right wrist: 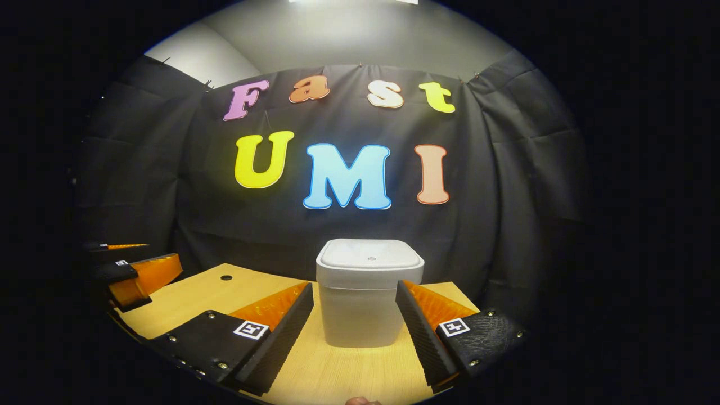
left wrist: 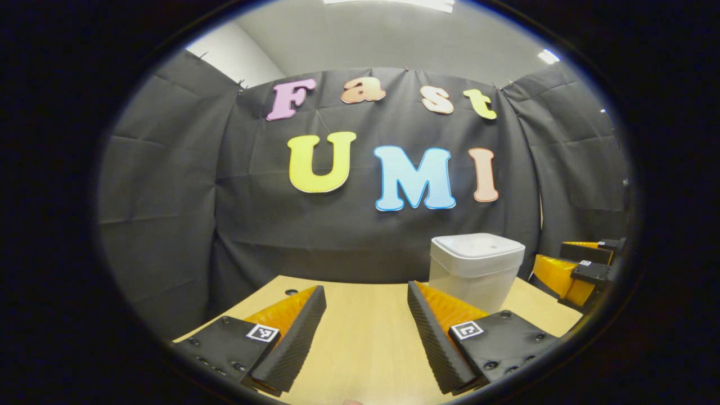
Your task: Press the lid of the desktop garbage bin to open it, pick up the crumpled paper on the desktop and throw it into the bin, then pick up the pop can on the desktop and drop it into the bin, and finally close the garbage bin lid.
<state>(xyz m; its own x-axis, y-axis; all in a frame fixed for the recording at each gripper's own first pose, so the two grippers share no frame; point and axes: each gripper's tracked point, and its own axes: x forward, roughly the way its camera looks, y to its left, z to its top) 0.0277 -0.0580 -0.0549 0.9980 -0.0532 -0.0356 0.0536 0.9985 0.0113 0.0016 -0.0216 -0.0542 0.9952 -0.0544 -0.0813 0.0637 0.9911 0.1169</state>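
Now the bin (right wrist: 368,298) stands on the desk (right wrist: 202,295) with its lid (right wrist: 368,259) down and flat, so I judge the step in hand is the press that opens it. In the right gripper view the bin is straight ahead at 12 o'clock, framed between the two fingers of the right gripper (right wrist: 354,326), which stand wide apart and hold nothing. The left gripper (left wrist: 365,329) also has its fingers apart and empty above bare wood; in its view the bin (left wrist: 475,270) sits at about 1 o'clock.

To do the press well, I think the right gripper is the better one, because it is already lined up. It should come over the lid and push down with one fingertip, or with the fingers brought together, near the small mark at the lid's middle. The push should go straight down, so the light bin does not slide or tip.

The desk is pale wood, with a small dark hole near its far left corner. Black cloth walls close the booth, and a grey ceiling with lamps is above.
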